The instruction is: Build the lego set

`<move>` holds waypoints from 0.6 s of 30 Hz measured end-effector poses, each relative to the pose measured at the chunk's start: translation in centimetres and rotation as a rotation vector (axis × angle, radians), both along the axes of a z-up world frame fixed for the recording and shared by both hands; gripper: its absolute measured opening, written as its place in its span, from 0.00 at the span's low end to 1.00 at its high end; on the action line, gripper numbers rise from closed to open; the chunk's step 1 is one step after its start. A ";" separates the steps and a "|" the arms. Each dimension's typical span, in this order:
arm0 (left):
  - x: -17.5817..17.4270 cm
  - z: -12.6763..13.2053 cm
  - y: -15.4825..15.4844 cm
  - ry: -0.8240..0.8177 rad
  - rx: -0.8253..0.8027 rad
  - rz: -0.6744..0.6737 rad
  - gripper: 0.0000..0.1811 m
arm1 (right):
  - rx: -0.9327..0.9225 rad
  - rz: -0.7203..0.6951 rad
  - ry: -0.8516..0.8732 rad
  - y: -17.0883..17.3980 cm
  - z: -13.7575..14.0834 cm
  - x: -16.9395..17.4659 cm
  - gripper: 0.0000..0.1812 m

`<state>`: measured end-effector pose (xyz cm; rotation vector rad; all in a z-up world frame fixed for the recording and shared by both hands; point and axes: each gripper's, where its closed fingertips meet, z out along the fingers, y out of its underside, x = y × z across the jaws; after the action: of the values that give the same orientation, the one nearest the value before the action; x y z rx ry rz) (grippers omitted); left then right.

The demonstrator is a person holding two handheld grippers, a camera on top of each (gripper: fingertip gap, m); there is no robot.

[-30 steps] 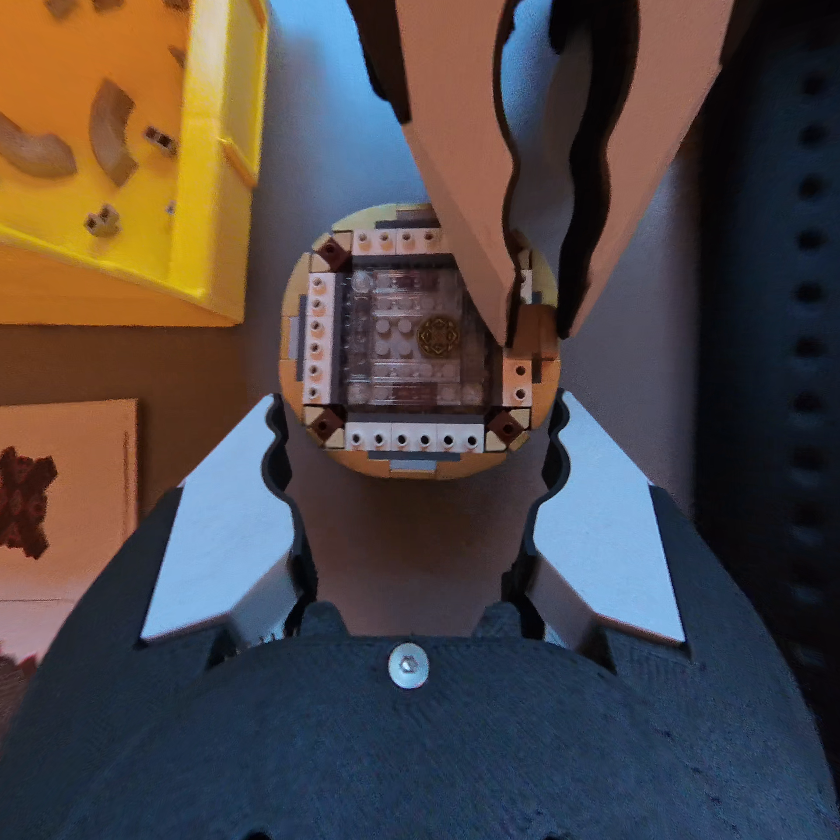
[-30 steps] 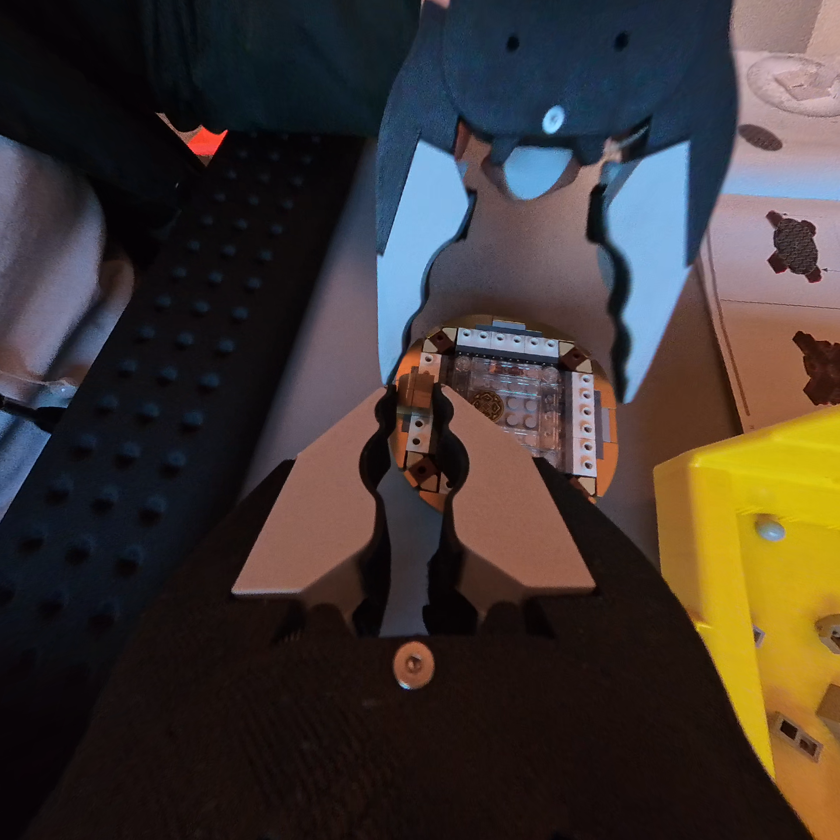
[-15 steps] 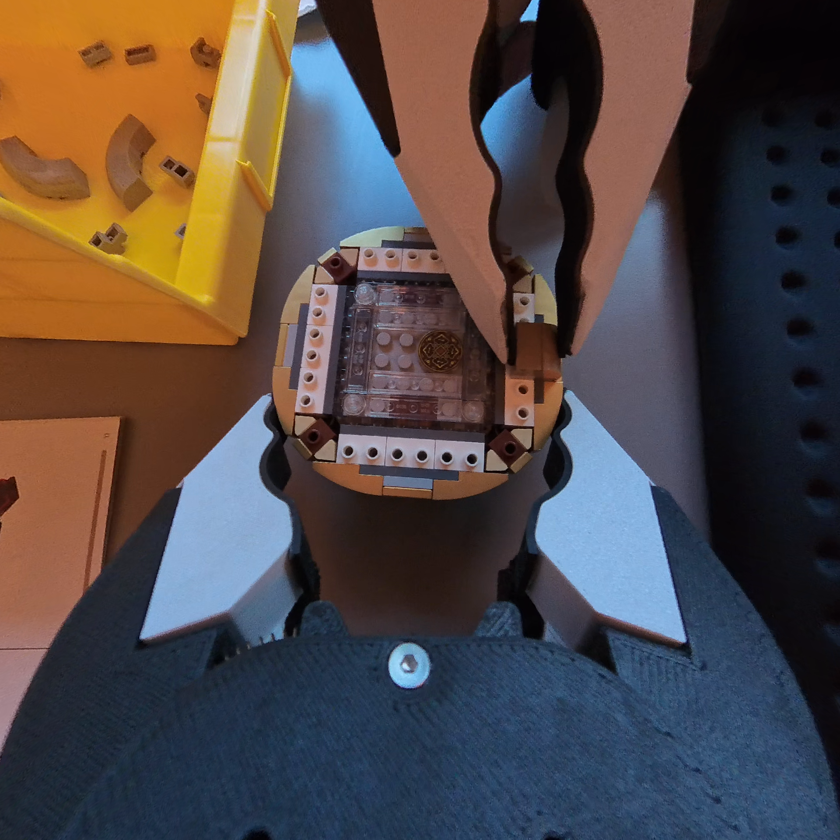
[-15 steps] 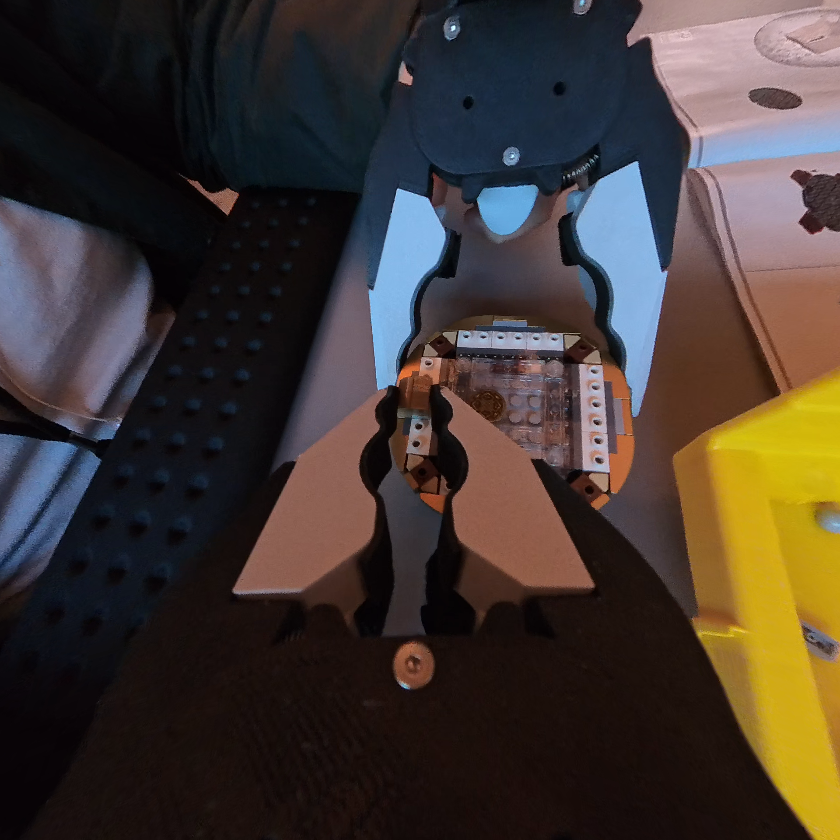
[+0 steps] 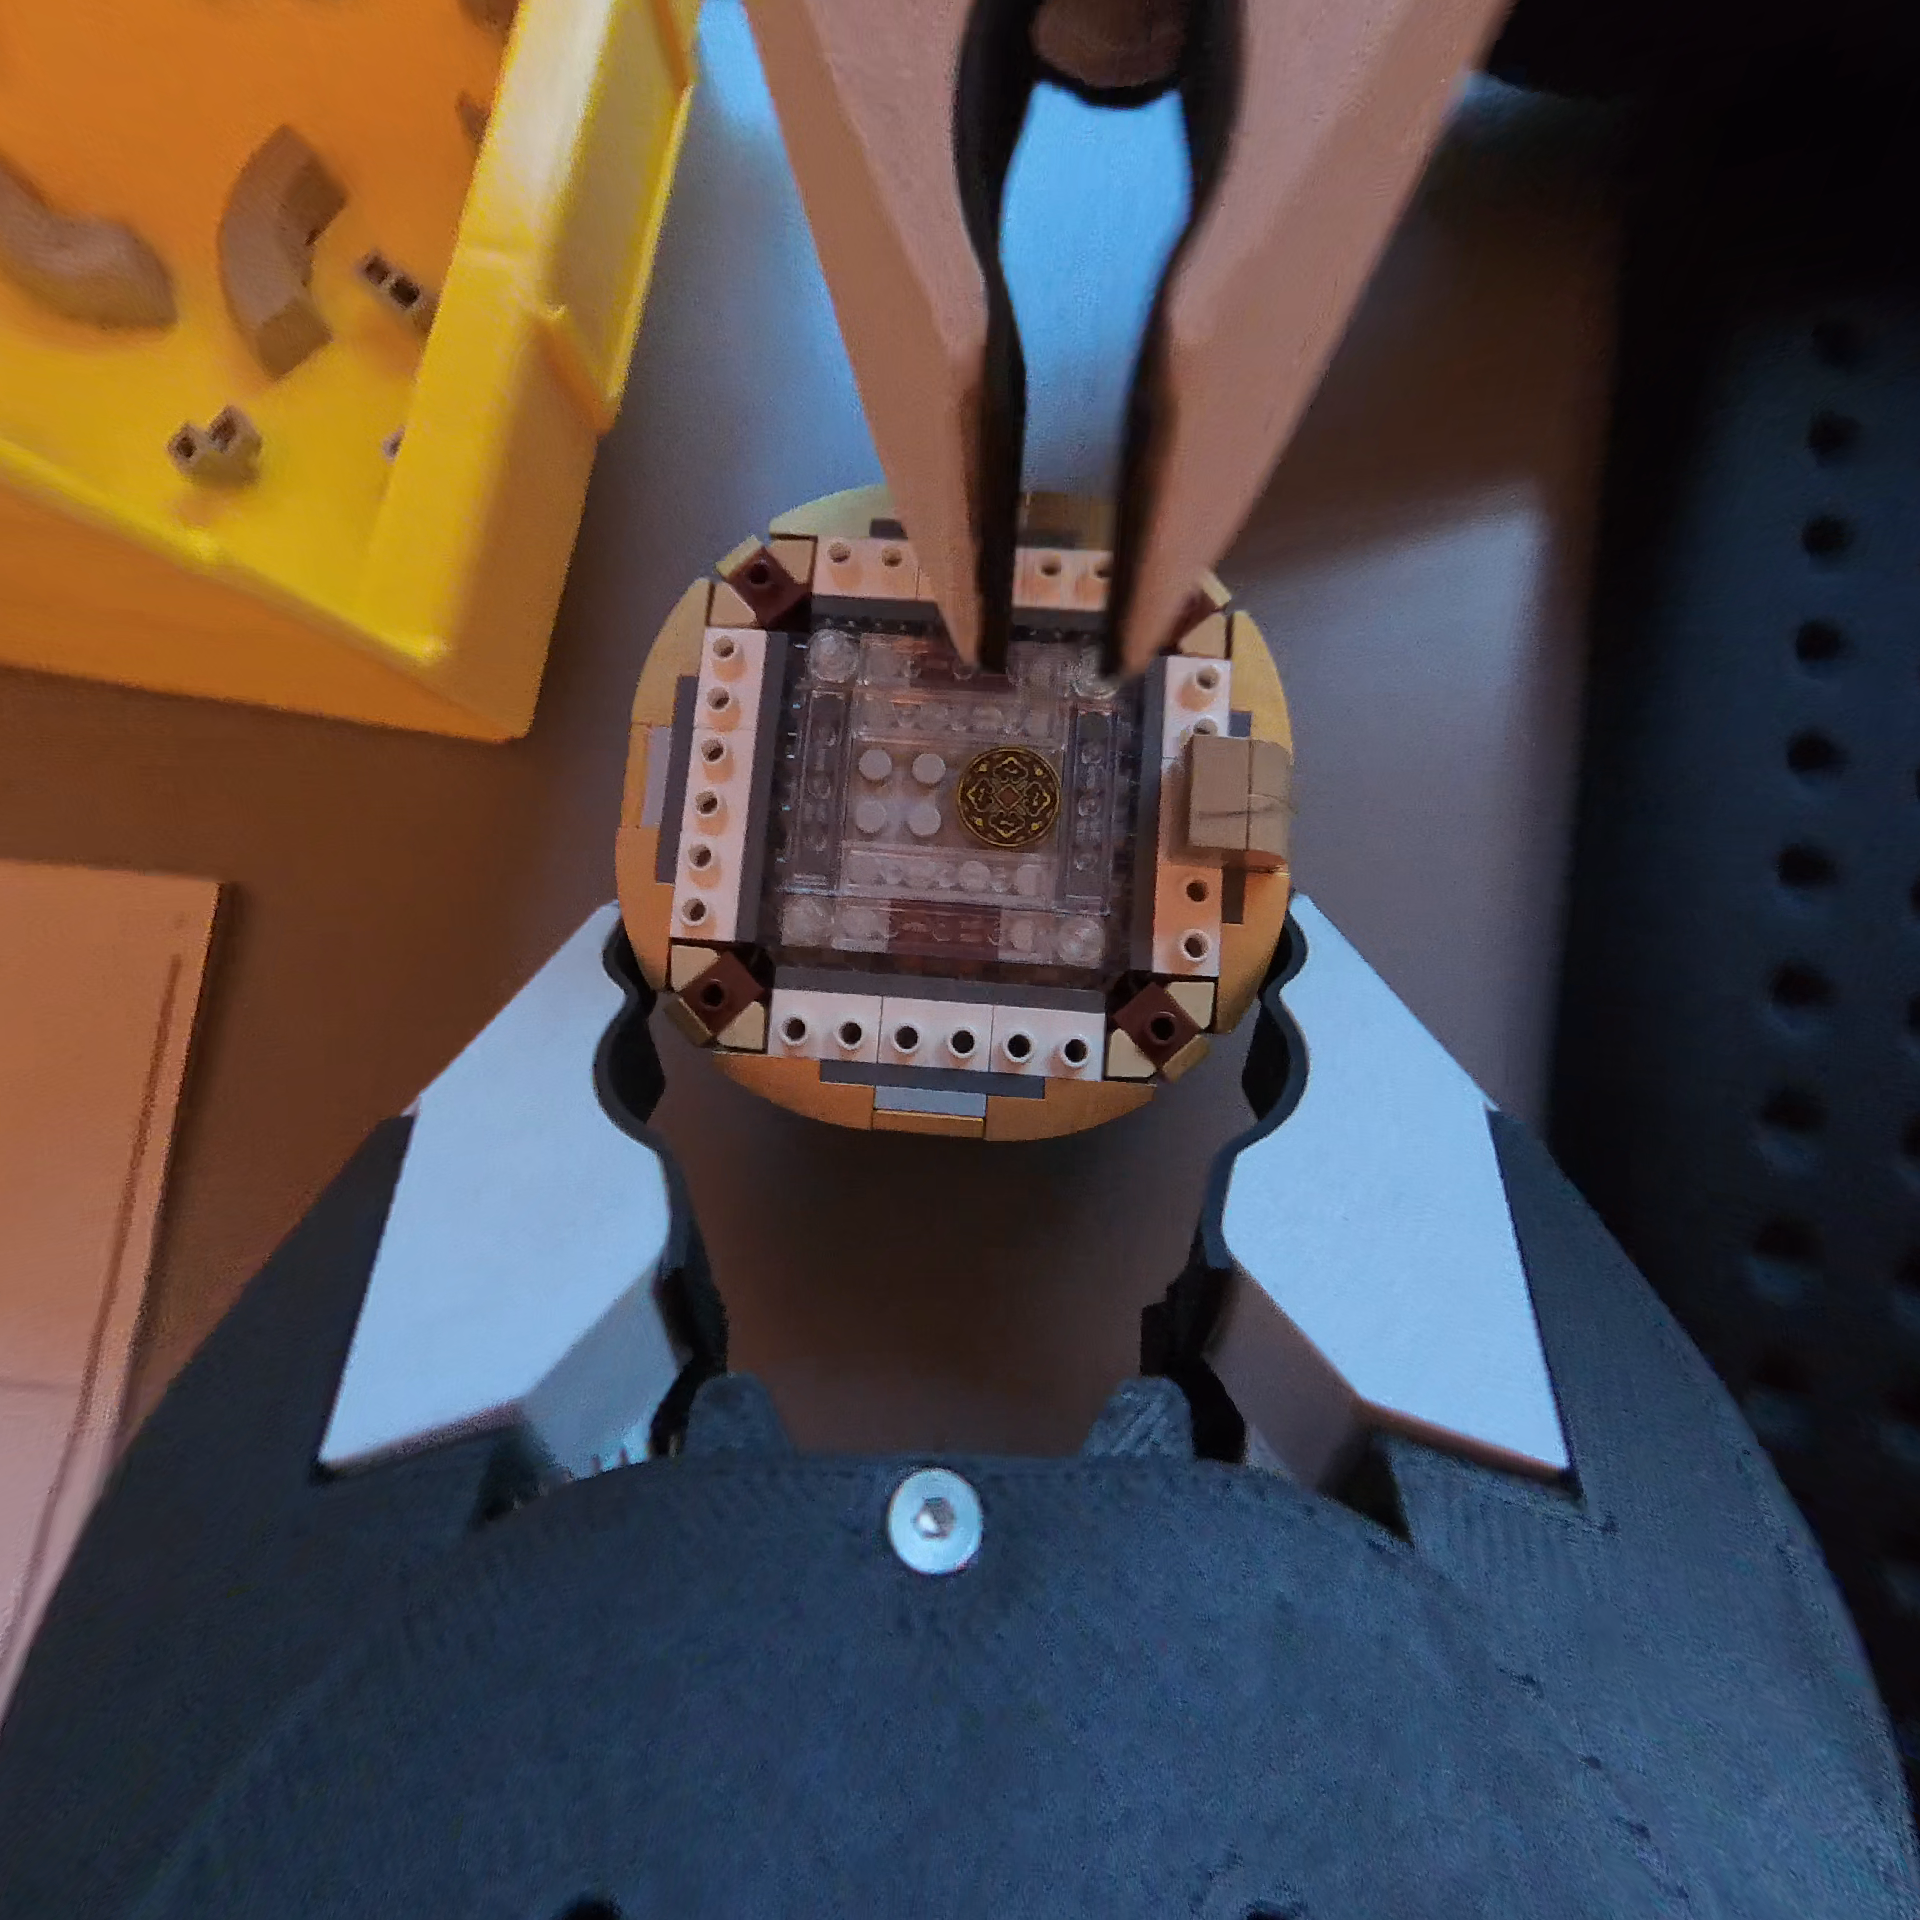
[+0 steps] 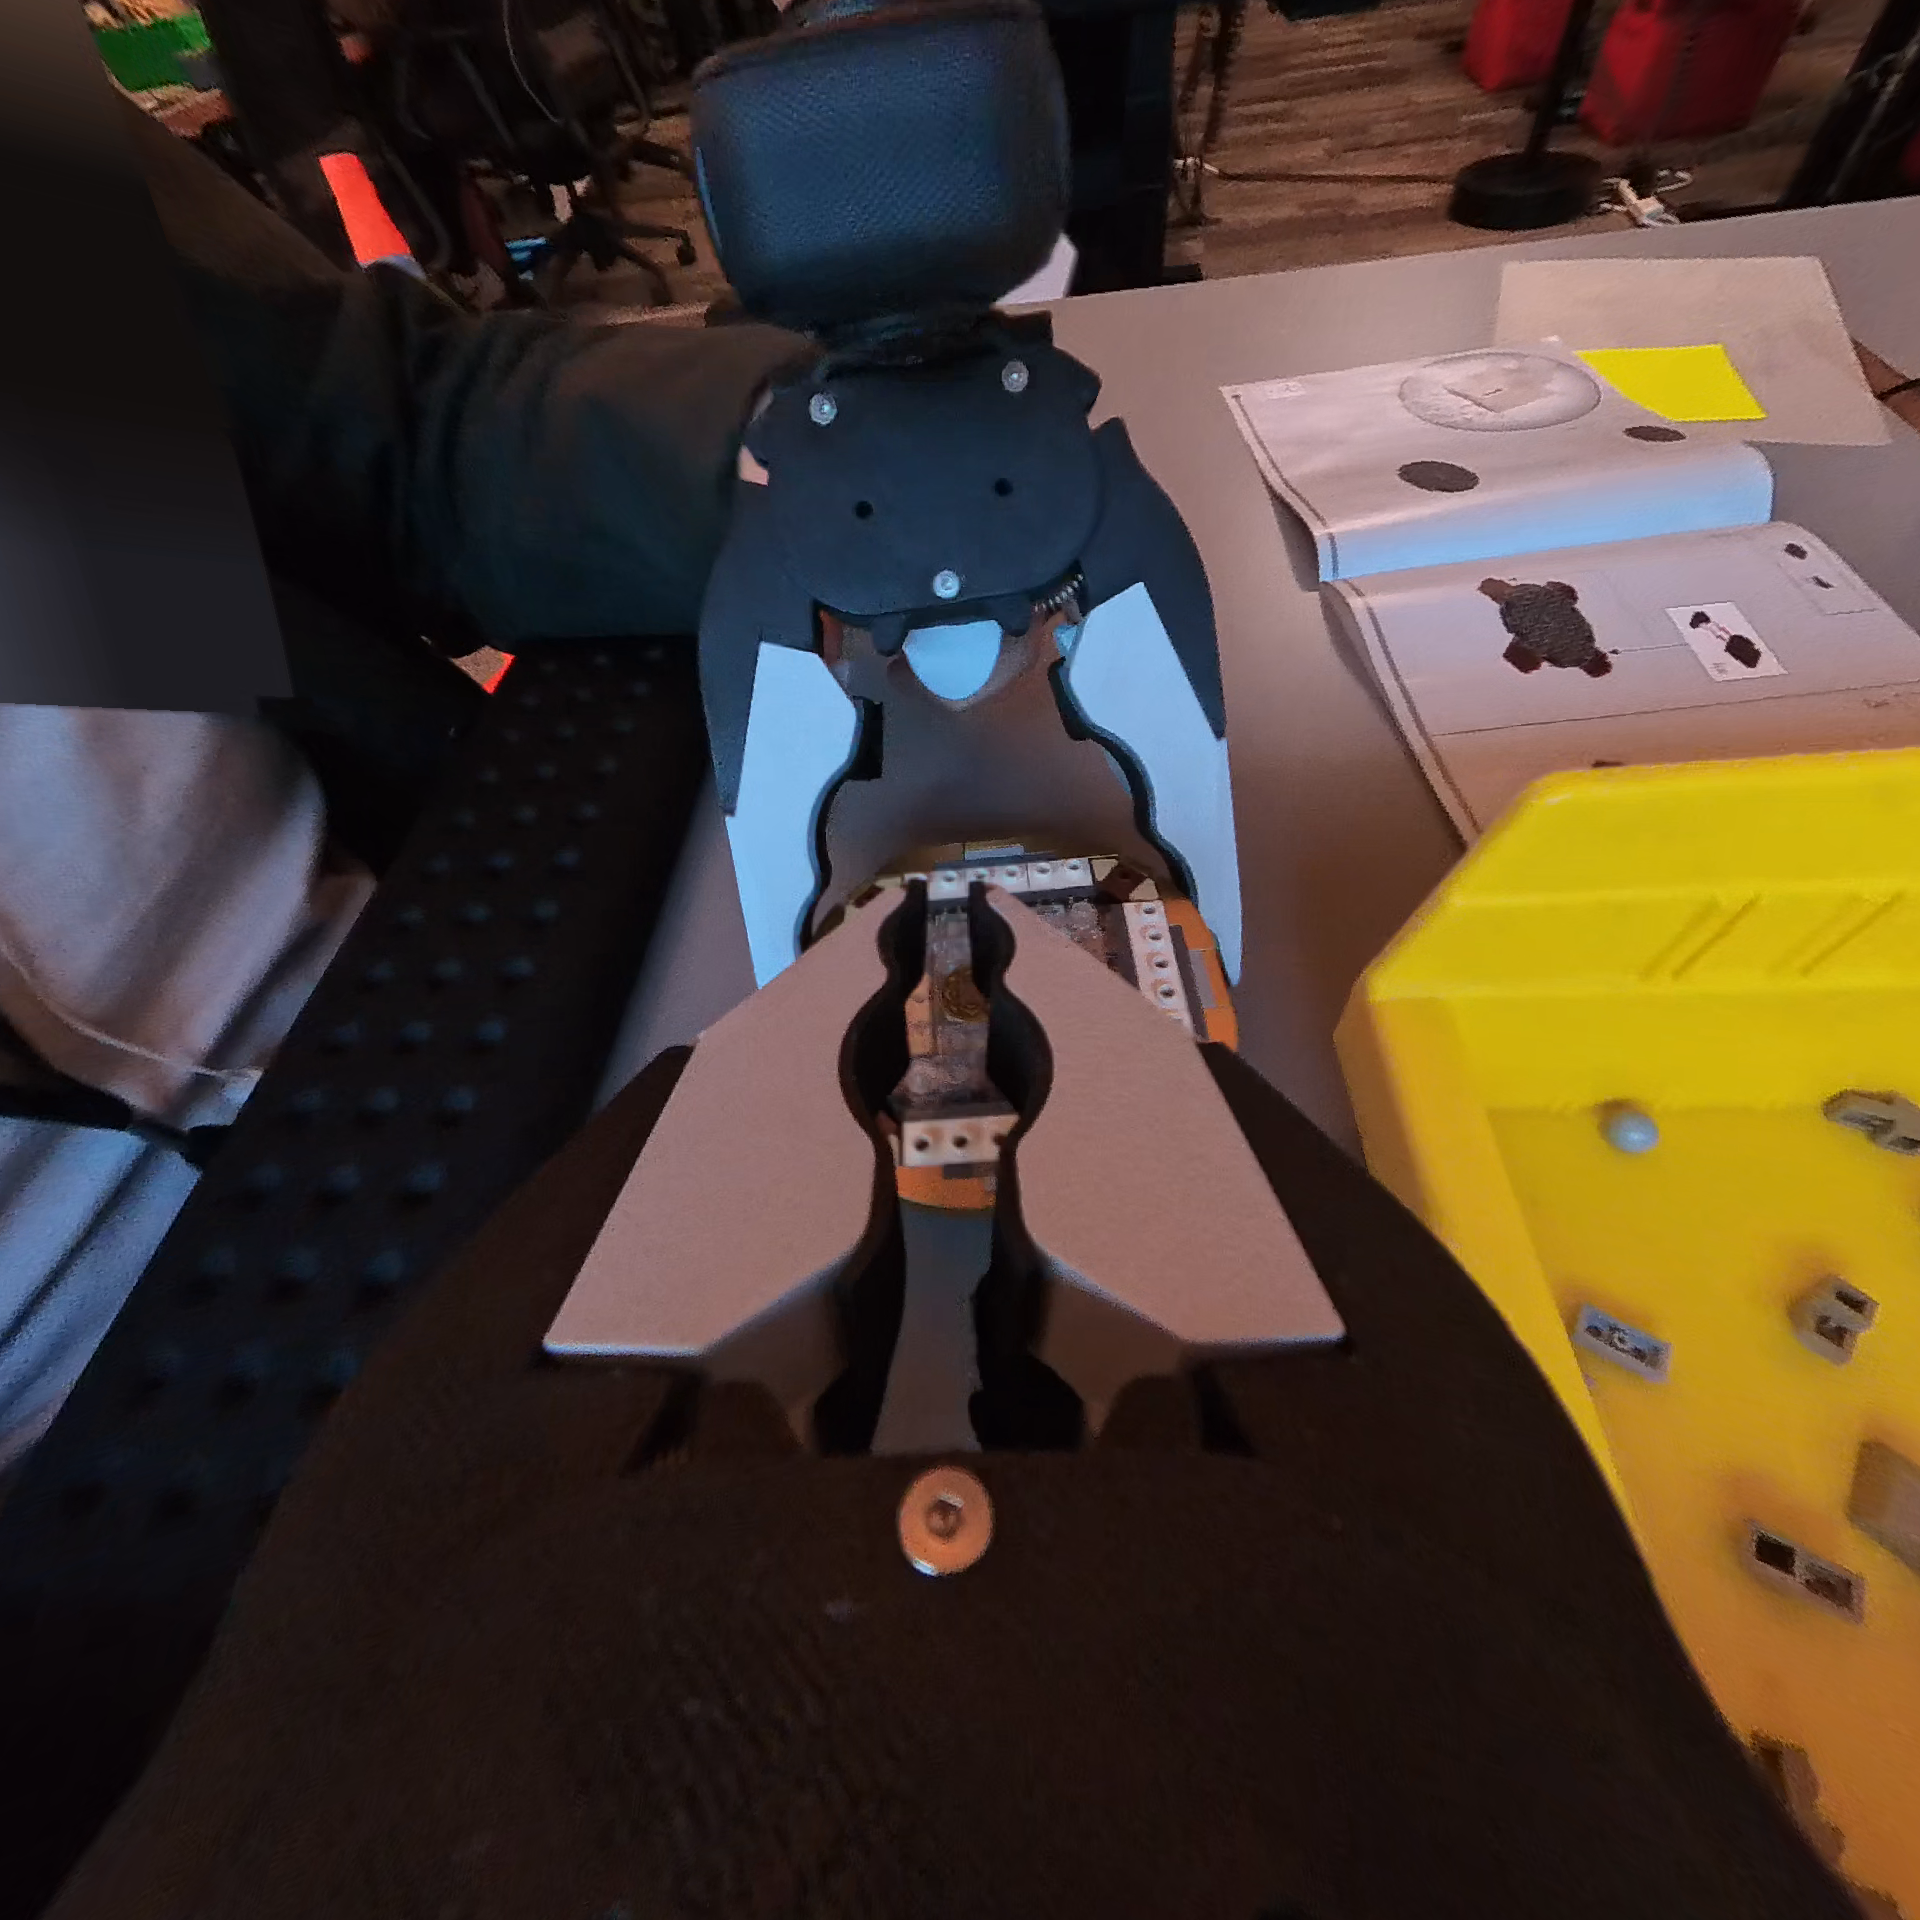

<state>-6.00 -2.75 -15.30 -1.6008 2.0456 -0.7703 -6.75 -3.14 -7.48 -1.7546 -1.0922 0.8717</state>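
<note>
The round tan lego model (image 5: pixel 951 821), with white studded rows and a clear centre bearing a gold disc, stands on the table. My left gripper (image 5: pixel 951 935) is open wide. Its fingertips (image 5: pixel 623 945) flank the model's near sides, close to its rim. It also shows in the right wrist view (image 6: pixel 997 935), with the model (image 6: pixel 1153 945) between its tips. My right gripper (image 6: pixel 948 914) is nearly closed to a thin slit with nothing between the pads. It hangs over the model's far edge in the left wrist view (image 5: pixel 1055 655). A small tan brick (image 5: pixel 1236 800) sits on the model's right rim.
A yellow bin (image 5: pixel 499 343) with curved tan pieces and small bricks stands at the left; in the right wrist view it (image 6: pixel 1662 1039) is close on the right. An open instruction booklet (image 6: pixel 1558 582) lies behind it. A black perforated mat (image 6: pixel 364 1091) borders the table. A person's dark sleeve (image 6: pixel 499 468) reaches in. The left gripper's tips are roughly 7 centimetres from the right gripper's.
My right gripper let go of the tan brick on the model's rim, moved over the model's middle and closed its jaws on nothing. The model now sits deeper between the left fingertips.
</note>
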 end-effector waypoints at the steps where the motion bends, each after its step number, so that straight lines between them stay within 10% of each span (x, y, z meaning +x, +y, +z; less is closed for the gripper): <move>1: -0.2 -0.2 0.2 0.016 -0.006 0.052 0.64 | -0.006 -0.008 -0.011 0.1 -0.2 -0.2 0.05; 9: -2.5 -0.6 -0.5 -0.034 -0.065 0.220 0.53 | -0.086 0.083 -0.065 -1.9 -0.9 0.1 0.07; 18: -1.2 0.3 0.3 -0.157 -0.064 0.168 0.64 | 0.024 0.112 -0.203 -2.2 -2.9 -0.9 0.15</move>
<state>-7.20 -2.45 -15.02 -1.6655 1.7689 -0.8777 -7.67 -5.31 -10.40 -1.8050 -1.3388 0.7558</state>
